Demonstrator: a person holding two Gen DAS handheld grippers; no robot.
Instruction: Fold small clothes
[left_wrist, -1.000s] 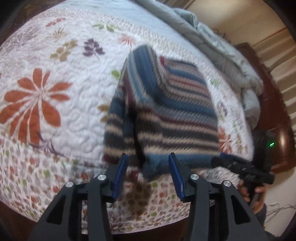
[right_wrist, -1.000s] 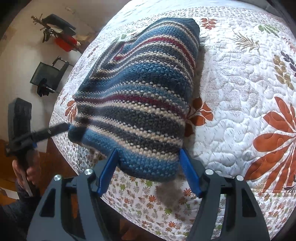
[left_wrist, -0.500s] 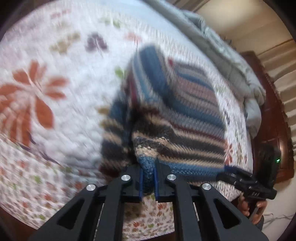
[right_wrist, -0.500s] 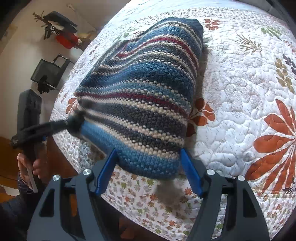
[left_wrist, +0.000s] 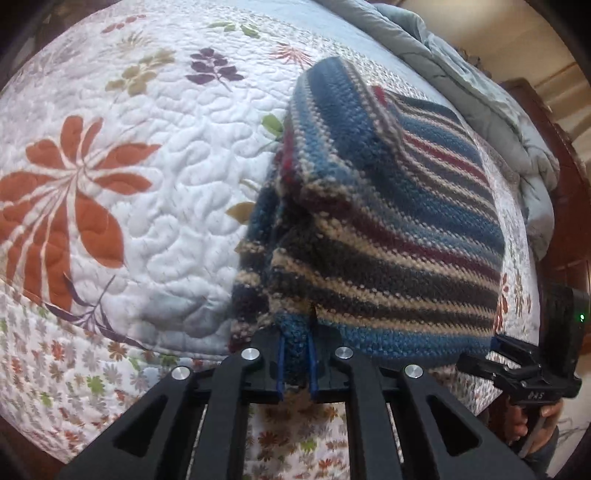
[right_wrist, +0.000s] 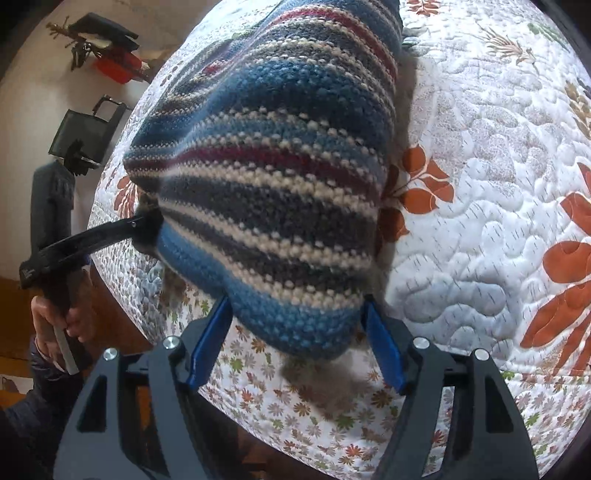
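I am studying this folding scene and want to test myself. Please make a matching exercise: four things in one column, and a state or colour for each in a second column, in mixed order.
Column 1
1. left gripper
2. right gripper
3. striped sweater
4. large flower on the quilt

Column 2
A. orange
B. jaws open, hem between them
C. lower edge lifted off the quilt
D. shut on the hem

Pairs: 1-D, 2-B, 3-C, 4-A

My striped sweater (right_wrist: 273, 192) runs past the top edge of my right wrist view. Its raised hem hides the quilt (right_wrist: 480, 184) beneath, and my left gripper's (left_wrist: 295, 363) fingertips are buried in knit.
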